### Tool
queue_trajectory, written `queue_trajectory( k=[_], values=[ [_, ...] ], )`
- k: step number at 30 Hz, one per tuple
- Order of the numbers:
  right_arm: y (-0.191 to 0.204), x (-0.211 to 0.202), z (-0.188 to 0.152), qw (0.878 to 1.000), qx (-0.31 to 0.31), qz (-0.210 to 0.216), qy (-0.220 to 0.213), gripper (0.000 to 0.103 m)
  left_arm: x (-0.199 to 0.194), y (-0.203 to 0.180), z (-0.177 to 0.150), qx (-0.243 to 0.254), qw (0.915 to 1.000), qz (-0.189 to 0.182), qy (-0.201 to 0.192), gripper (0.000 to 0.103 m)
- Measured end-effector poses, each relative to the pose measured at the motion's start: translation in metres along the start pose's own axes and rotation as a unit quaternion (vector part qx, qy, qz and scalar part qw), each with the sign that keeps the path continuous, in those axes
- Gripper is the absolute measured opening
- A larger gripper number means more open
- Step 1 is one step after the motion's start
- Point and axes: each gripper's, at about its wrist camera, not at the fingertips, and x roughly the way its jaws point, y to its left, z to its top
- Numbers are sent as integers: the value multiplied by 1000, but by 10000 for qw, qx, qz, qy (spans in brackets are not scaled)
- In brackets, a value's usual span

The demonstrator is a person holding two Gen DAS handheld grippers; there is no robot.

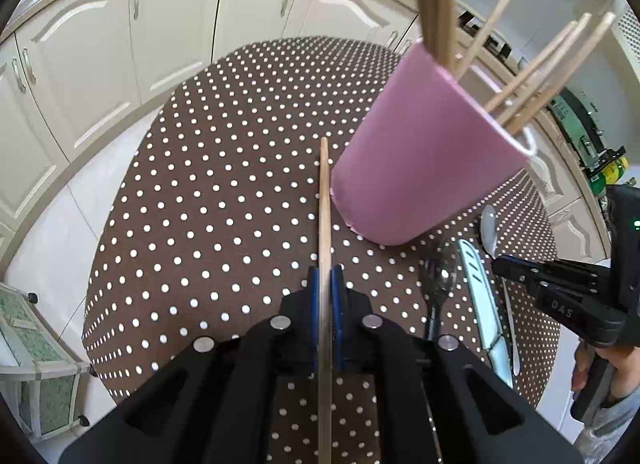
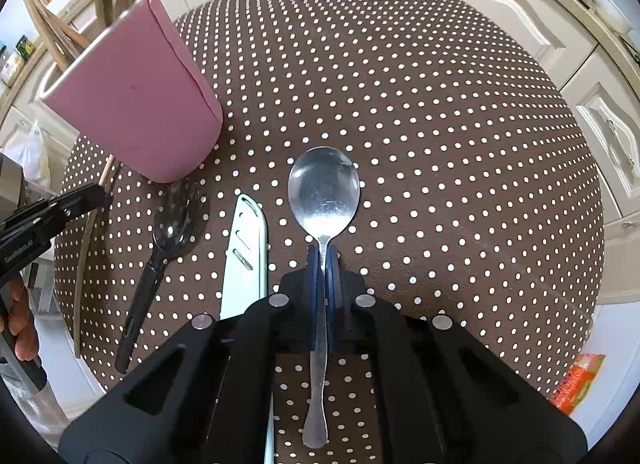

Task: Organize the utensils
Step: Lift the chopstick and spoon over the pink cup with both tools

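Fingers [image 1: 315, 296] on the left gripper [image 1: 326, 284] pinch a chopstick [image 1: 324, 200], right gripper [image 2: 323, 264] clamps the spoon [image 2: 323, 188], wide bare tablecloth [image 2: 440, 144] beyond toward the edge.

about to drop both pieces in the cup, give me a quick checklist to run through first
1. Left hand-held gripper clamped on the wooden chopstick: ok.
2. Right hand-held gripper clamped on the metal spoon at its neck: ok.
3. Pink cup upright on the dotted table: ok.
4. Room left in the cup among the chopsticks already there: cannot tell.
5. Black spoon and sheathed knife still on the table: not ok, still to sort.
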Motion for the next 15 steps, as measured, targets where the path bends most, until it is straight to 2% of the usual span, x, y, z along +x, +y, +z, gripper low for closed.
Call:
queue_trajectory(
  k=[5, 11, 15],
  values=[
    [-15, -22, -22, 9980, 149, 216, -566, 4, -25, 1, -17, 24, 9986, -315, -432, 6],
    [-30, -72, -53, 9847, 311, 620, -1599, 4, -57, -11, -41, 410, 9912, -636, -1087, 6],
    [-29, -100, -67, 9761, 300, 785, -2005, 4, -72, -19, -56, 509, 9846, -842, -1442, 6]
  ],
)
